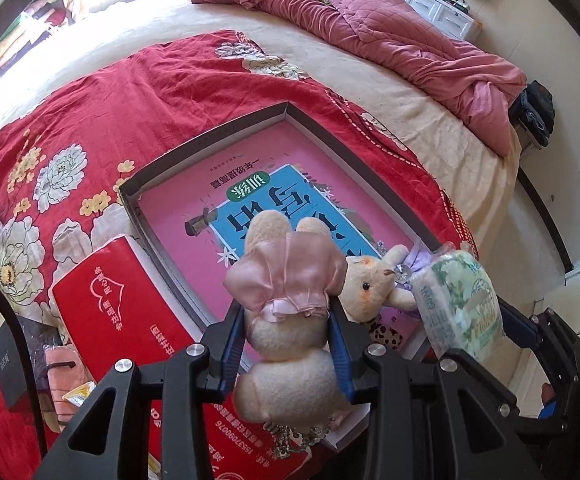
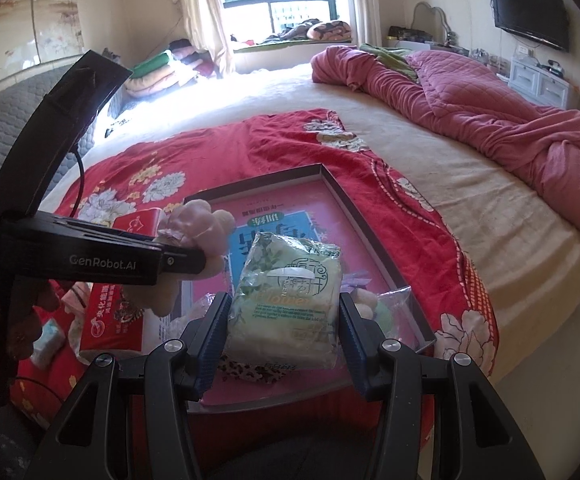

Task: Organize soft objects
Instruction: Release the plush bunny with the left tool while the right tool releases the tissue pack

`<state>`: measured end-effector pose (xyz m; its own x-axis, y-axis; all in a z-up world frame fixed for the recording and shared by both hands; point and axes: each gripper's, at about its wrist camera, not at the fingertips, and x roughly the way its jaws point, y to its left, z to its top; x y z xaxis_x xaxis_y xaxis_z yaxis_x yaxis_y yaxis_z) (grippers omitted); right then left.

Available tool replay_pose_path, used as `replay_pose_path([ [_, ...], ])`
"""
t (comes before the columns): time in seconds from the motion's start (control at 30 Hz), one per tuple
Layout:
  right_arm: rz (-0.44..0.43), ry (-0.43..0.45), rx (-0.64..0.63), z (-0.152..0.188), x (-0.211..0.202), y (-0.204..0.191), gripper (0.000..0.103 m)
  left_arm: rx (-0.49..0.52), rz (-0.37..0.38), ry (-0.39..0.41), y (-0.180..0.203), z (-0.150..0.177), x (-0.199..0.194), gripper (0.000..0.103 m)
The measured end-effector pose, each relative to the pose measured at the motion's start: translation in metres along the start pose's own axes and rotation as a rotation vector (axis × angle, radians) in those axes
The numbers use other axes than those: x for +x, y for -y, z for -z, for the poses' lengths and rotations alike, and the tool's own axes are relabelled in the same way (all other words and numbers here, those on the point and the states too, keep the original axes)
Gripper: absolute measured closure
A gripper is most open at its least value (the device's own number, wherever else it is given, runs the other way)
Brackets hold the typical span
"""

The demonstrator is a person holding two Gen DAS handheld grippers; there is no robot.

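Observation:
My left gripper (image 1: 287,320) is shut on a beige plush bunny in a pink dress (image 1: 290,280), held over the grey-rimmed box (image 1: 209,134) with a pink book (image 1: 193,220) inside. A second small plush bunny (image 1: 374,284) lies in the box's near right corner. My right gripper (image 2: 281,320) is shut on a green tissue pack (image 2: 290,300), also over the box (image 2: 354,208). The tissue pack (image 1: 462,300) shows at the right of the left wrist view. The left gripper with its bunny (image 2: 197,224) reaches in from the left of the right wrist view.
The box sits on a red floral cover (image 1: 69,120) on a large bed. A red tissue box (image 1: 121,312) lies left of the grey box. A pink quilt (image 2: 490,112) is bunched at the far right. Small packets (image 2: 49,340) lie at the left near edge.

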<state>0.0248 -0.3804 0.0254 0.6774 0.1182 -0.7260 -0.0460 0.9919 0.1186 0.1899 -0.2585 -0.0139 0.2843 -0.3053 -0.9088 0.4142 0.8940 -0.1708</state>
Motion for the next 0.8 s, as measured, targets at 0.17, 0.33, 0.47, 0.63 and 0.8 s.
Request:
replay_pose_path([
  [0.17,-0.02,-0.039,-0.017,0.003,0.007,-0.003,0.049,-0.022,-0.012,-0.019,-0.005,-0.01,0.014,0.064],
  [0.33,-0.037,-0.09,-0.032,0.005,0.018,-0.007,0.049,-0.016,-0.026,-0.046,-0.004,-0.017,0.027,0.064],
  [0.47,-0.045,-0.13,-0.035,0.006,0.027,-0.007,0.049,-0.005,-0.022,-0.058,-0.003,-0.019,0.034,0.063],
  [0.63,-0.036,-0.168,-0.042,0.009,0.04,-0.007,0.049,-0.012,-0.018,-0.073,-0.005,-0.02,0.041,0.063],
  [0.8,-0.027,-0.202,-0.034,0.013,0.051,-0.006,0.049,-0.02,-0.015,-0.086,-0.008,-0.02,0.048,0.063],
])
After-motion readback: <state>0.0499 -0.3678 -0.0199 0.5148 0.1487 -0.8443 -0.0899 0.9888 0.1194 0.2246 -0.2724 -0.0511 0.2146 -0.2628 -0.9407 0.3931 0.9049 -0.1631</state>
